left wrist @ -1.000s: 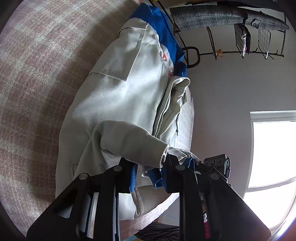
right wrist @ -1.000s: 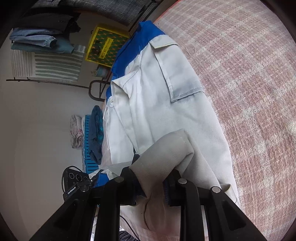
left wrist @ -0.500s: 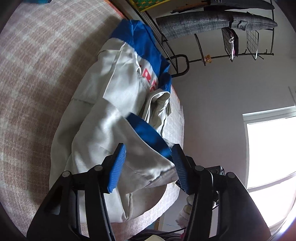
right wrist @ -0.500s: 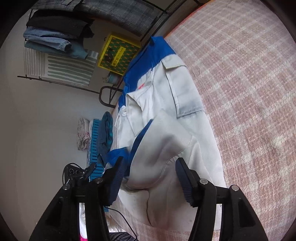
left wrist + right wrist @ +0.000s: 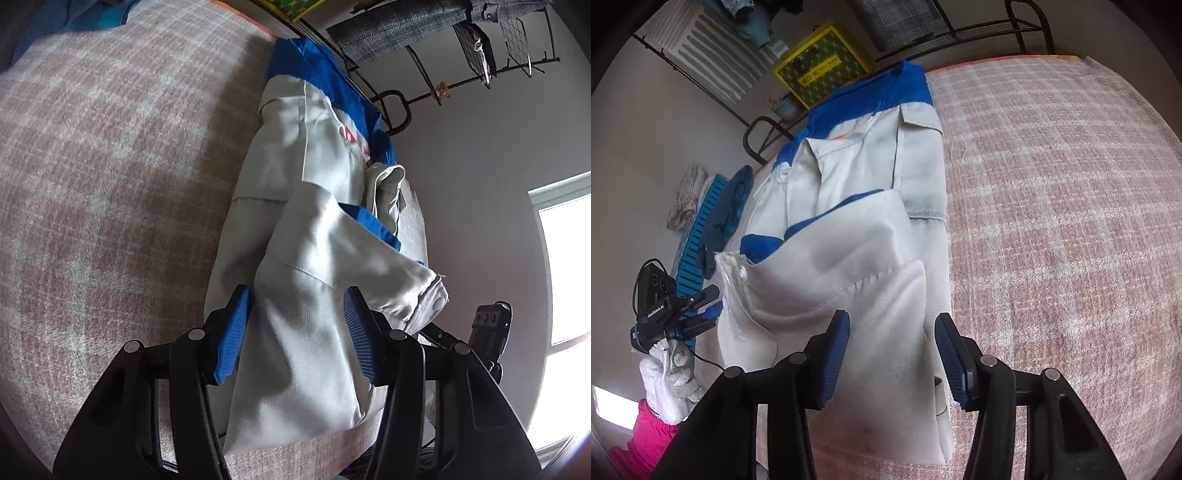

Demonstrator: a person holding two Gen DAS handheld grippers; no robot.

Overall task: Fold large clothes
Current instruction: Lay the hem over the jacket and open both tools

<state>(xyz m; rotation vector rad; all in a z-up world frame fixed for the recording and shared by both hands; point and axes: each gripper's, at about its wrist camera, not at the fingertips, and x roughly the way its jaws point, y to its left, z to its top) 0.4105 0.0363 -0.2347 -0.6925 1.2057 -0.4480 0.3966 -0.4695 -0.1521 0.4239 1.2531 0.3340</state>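
While both tools stood clear of the cloth, the pink-and-white checked bed cover (image 5: 110,177) carried the work jacket (image 5: 303,280) along its edge nearest the wall, lying flat, approx. lengthwise. Jacket: pale grey w/ blue yoke at the far end; one sleeve (image 5: 827,258) lay folded across the body, cuff w/ snap button toward the wall side. Left tool (image 5: 297,328): jaws part-open, having just widened, blue pads either side of the sleeve fabric, not pressing it. Right tool (image 5: 892,350): jaws part-open, opened then eased in slightly, over the jacket's near portion, nothing gripped. In the right wrist view, a gloved hand (image 5: 670,380) w/ pink sleeve held the left tool's handle.
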